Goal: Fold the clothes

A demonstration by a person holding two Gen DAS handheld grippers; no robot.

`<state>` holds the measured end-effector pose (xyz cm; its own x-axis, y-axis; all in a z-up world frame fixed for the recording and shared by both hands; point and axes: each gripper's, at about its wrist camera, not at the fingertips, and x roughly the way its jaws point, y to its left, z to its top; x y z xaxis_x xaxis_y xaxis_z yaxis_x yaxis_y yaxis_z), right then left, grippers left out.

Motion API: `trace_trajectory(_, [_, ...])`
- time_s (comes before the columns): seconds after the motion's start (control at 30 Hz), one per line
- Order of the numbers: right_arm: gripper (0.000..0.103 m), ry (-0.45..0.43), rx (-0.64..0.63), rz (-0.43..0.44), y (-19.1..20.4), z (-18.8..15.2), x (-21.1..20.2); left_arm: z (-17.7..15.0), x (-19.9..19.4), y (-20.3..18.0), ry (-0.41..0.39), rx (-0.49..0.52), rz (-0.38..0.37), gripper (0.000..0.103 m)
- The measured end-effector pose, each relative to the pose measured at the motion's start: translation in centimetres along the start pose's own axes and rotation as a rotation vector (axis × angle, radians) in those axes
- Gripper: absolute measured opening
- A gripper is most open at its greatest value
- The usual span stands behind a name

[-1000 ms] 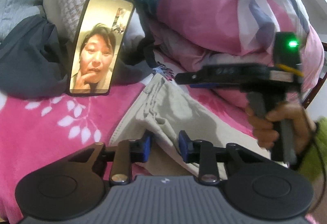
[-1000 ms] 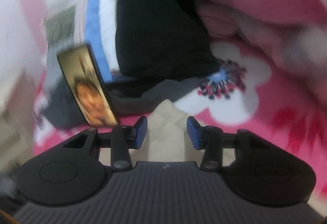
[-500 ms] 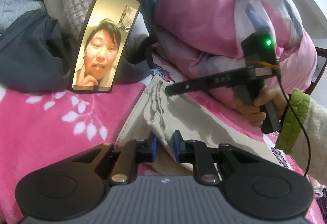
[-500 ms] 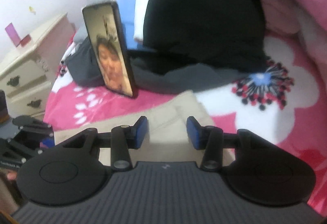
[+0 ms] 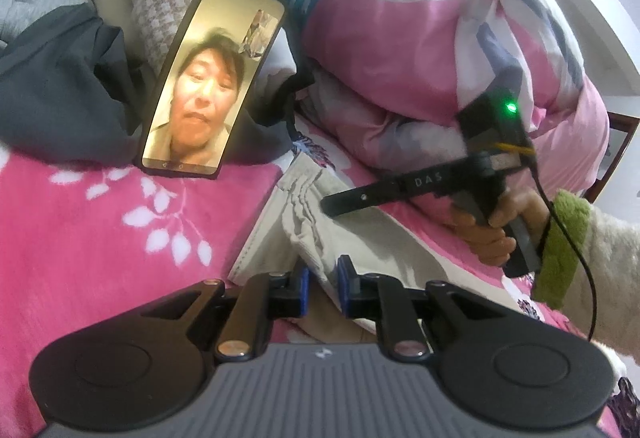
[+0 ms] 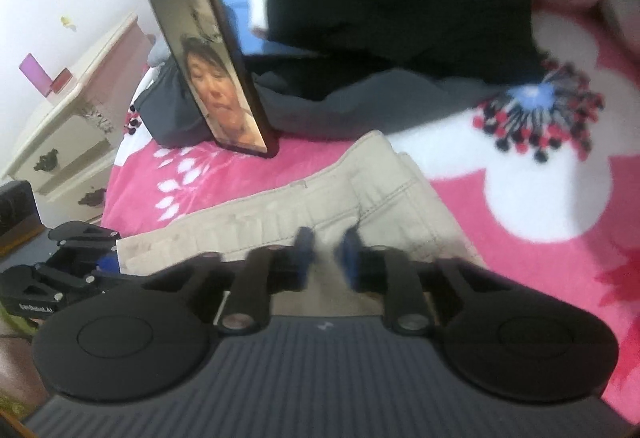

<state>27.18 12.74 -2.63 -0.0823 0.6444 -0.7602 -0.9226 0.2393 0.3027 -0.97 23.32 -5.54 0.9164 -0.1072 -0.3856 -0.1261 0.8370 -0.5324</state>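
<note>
**Beige trousers pinched at both ends on the bed**

The beige trousers [image 5: 352, 238] are seen lying on the pink flowered blanket [image 5: 100, 238] of the bed, in front of a phone [image 5: 212, 74] propped against a heap of dark clothes [image 5: 60, 98]. A fold of the cloth is caught between the blue pads of the left hand-held gripper [image 5: 323, 288], whose jaws have been drawn closer than a second ago and stand nearly together. The right hand-held gripper [image 6: 326, 258] has been lowered onto the trousers' waistband since half a second ago; its jaws, wide then, are now narrowed around a ridge of fabric, though blur leaves the grip itself uncertain. In the left view that tool is seen held in a hand [image 5: 492, 230] with a green cuff [image 5: 560, 246], over the trousers. A pink quilt [image 5: 420, 38] is bundled behind.
</note>
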Motion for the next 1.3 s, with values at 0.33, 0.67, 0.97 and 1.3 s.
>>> trace_trajectory(0.33, [0.005, -0.159, 0.028, -0.064, -0.5, 0.1, -3.4, 1.9, 2.0, -0.6, -0.024, -0.009, -0.014, 0.01])
trace_trajectory(0.67, [0.006, -0.171, 0.114, -0.094, -1.4, -0.4, -1.9, 1.6, 2.1, 0.9, 0.009, -0.075, 0.001, 0.01])
trace_trajectory(0.97, [0.04, -0.321, 0.324, -0.168, -1.3, -2.2, -6.0, 1.9, 0.5, -0.6, -0.041, -0.006, 0.114, 0.058])
trace_trajectory(1.3, [0.04, -0.546, 0.669, -0.393, 2.4, -16.9, -20.7, 2.8, -0.8, -4.7, -0.086, 0.128, 0.137, 0.063])
